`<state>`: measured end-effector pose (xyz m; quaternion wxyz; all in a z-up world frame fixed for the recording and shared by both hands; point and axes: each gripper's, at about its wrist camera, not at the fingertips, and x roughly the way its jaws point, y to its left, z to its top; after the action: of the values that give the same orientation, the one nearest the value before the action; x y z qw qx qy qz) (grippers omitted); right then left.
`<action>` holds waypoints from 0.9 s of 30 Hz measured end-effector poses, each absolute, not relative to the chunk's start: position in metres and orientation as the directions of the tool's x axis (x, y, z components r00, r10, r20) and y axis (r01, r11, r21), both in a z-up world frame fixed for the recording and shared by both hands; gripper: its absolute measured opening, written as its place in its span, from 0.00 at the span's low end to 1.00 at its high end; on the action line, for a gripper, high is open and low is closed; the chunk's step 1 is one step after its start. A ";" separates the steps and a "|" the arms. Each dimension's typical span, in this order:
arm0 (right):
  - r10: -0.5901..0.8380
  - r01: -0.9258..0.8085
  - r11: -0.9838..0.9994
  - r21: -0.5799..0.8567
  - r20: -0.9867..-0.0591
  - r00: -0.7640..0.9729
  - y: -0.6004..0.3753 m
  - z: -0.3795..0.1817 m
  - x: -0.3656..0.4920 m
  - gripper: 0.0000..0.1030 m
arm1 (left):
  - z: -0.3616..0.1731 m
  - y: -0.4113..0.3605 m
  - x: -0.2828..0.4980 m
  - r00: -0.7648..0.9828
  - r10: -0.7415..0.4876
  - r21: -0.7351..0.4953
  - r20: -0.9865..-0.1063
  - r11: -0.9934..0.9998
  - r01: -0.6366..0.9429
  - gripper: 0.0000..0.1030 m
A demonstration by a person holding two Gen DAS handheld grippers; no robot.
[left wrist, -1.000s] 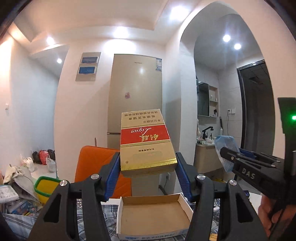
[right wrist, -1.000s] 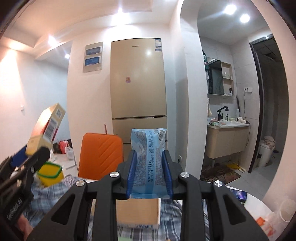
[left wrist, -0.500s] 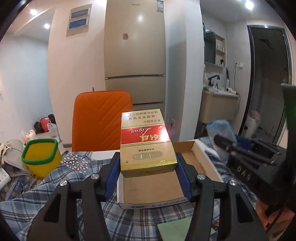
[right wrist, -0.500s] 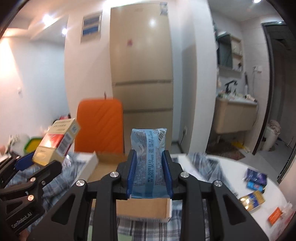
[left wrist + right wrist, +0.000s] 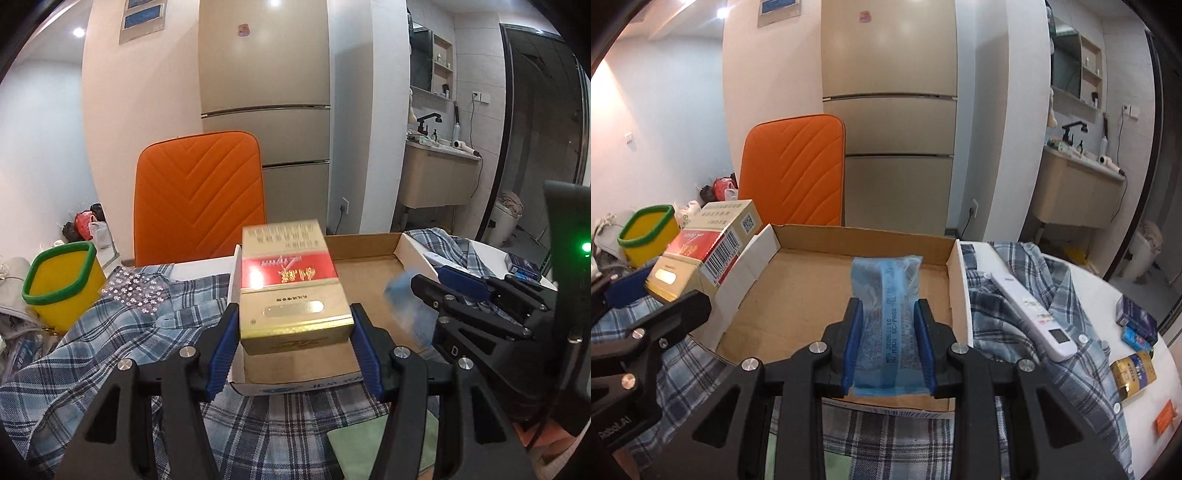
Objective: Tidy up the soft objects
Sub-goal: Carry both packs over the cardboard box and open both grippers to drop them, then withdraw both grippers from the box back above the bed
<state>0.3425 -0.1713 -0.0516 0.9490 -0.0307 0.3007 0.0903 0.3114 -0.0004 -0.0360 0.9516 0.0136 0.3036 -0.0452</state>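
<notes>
Now both claws have come down from a view of the fridge and ceiling to the cardboard tray (image 5: 798, 284) on the desk, and each carries its item over the tray's open floor. The left claw (image 5: 293, 334) has the gold and red carton (image 5: 290, 291) between its blue pads, low over the tray's left part; its jaws are opening, and a thin gap seems to show at the right pad, though the carton is slightly blurred, so I cannot tell whether it is already free. The right claw (image 5: 889, 339) pinches the blue plastic packet (image 5: 886, 295) firmly, both pads pressed into its sides, with the packet pointing into the middle of the tray. Judging from this, the carton is at the point of release and the packet should follow. The plaid shirt (image 5: 1015, 314) under the tray, the white remote (image 5: 1030, 317) on it, and 3 small packs (image 5: 1134, 332) at the right edge wait unsorted.
</notes>
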 end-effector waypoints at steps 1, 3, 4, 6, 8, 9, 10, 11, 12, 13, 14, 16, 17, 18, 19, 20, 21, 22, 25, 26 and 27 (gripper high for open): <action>0.163 -0.197 0.980 0.003 -0.574 0.802 -0.171 -0.051 0.343 0.29 | -0.036 0.000 0.312 0.808 -0.071 -0.001 -0.585 0.996 0.087 0.70; 0.168 -0.198 0.980 0.009 -0.568 0.806 -0.171 -0.049 0.341 0.52 | -0.035 0.001 0.309 0.818 -0.055 -0.001 -0.572 0.998 0.066 0.83; 0.146 -0.177 0.984 -0.002 -0.557 0.818 -0.172 -0.047 0.340 0.69 | -0.033 0.000 0.308 0.822 -0.051 0.003 -0.568 0.998 0.063 0.84; 0.134 -0.169 0.985 -0.015 -0.543 0.829 -0.173 -0.046 0.338 0.70 | -0.032 0.001 0.308 0.821 -0.050 0.004 -0.568 0.998 0.063 0.84; 0.141 -0.169 0.986 -0.001 -0.548 0.825 -0.175 -0.046 0.339 0.70 | -0.031 0.002 0.307 0.822 -0.053 -0.005 -0.567 0.998 0.062 0.84; 0.138 -0.164 0.987 0.003 -0.549 0.825 -0.177 -0.046 0.339 0.70 | -0.031 0.002 0.307 0.823 -0.050 -0.001 -0.566 0.998 0.060 0.84; 0.139 -0.164 0.986 0.003 -0.550 0.823 -0.177 -0.046 0.340 0.70 | -0.031 0.002 0.306 0.825 -0.045 0.003 -0.564 0.998 0.056 0.84; 0.137 -0.164 0.986 -0.001 -0.551 0.823 -0.178 -0.047 0.341 0.70 | -0.030 0.001 0.306 0.826 -0.042 0.004 -0.561 0.999 0.054 0.84; 0.129 -0.161 0.987 -0.010 -0.549 0.826 -0.178 -0.046 0.341 0.70 | -0.030 0.001 0.305 0.828 -0.039 0.004 -0.560 0.999 0.051 0.84; 0.124 -0.159 0.987 -0.017 -0.546 0.829 -0.178 -0.046 0.341 0.70 | -0.029 0.001 0.303 0.829 -0.038 0.005 -0.557 0.999 0.049 0.84; 0.118 -0.157 0.987 -0.025 -0.543 0.831 -0.177 -0.046 0.341 0.70 | -0.028 0.001 0.301 0.833 -0.037 0.008 -0.552 0.999 0.050 0.84; 0.102 -0.148 0.988 -0.043 -0.535 0.839 -0.176 -0.045 0.338 0.70 | -0.025 0.000 0.296 0.842 -0.030 0.015 -0.539 0.999 0.045 0.84; 0.103 -0.148 0.988 -0.041 -0.538 0.837 -0.177 -0.045 0.337 0.70 | -0.021 0.000 0.294 0.847 -0.029 0.013 -0.530 0.999 0.042 0.84; 0.105 -0.147 0.988 -0.036 -0.542 0.834 -0.178 -0.044 0.337 0.70 | -0.019 0.000 0.291 0.850 -0.031 0.008 -0.525 0.999 0.041 0.84; 0.106 -0.146 0.989 -0.032 -0.540 0.835 -0.179 -0.042 0.334 0.70 | -0.014 0.000 0.288 0.854 -0.036 0.000 -0.520 0.999 0.042 0.84; 0.103 -0.143 0.989 -0.036 -0.529 0.842 -0.180 -0.037 0.331 0.70 | -0.008 0.000 0.283 0.860 -0.041 -0.010 -0.509 0.999 0.042 0.84; 0.095 -0.137 0.990 -0.045 -0.513 0.853 -0.182 -0.031 0.326 0.70 | -0.002 0.000 0.277 0.868 -0.045 -0.013 -0.495 0.999 0.044 0.84; 0.094 -0.135 0.990 -0.048 -0.499 0.861 -0.183 -0.025 0.321 0.70 | 0.006 -0.002 0.268 0.880 -0.044 -0.005 -0.473 0.999 0.047 0.84; 0.103 -0.129 0.991 -0.026 -0.460 0.882 -0.192 -0.003 0.306 0.70 | 0.025 -0.005 0.243 0.906 -0.040 0.016 -0.422 0.999 0.052 0.84; 0.105 -0.126 0.992 -0.017 -0.442 0.891 -0.196 0.005 0.299 0.70 | 0.033 -0.007 0.230 0.914 -0.044 0.020 -0.404 0.998 0.057 0.84; 0.107 -0.123 0.992 -0.011 -0.428 0.897 -0.198 0.011 0.292 0.70 | 0.038 -0.008 0.223 0.917 -0.048 0.019 -0.396 0.998 0.061 0.84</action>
<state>0.2923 -0.1979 0.0113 0.9738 -0.0188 0.2187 0.0591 0.2230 -0.0077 0.0383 0.9789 0.0157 0.2018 -0.0279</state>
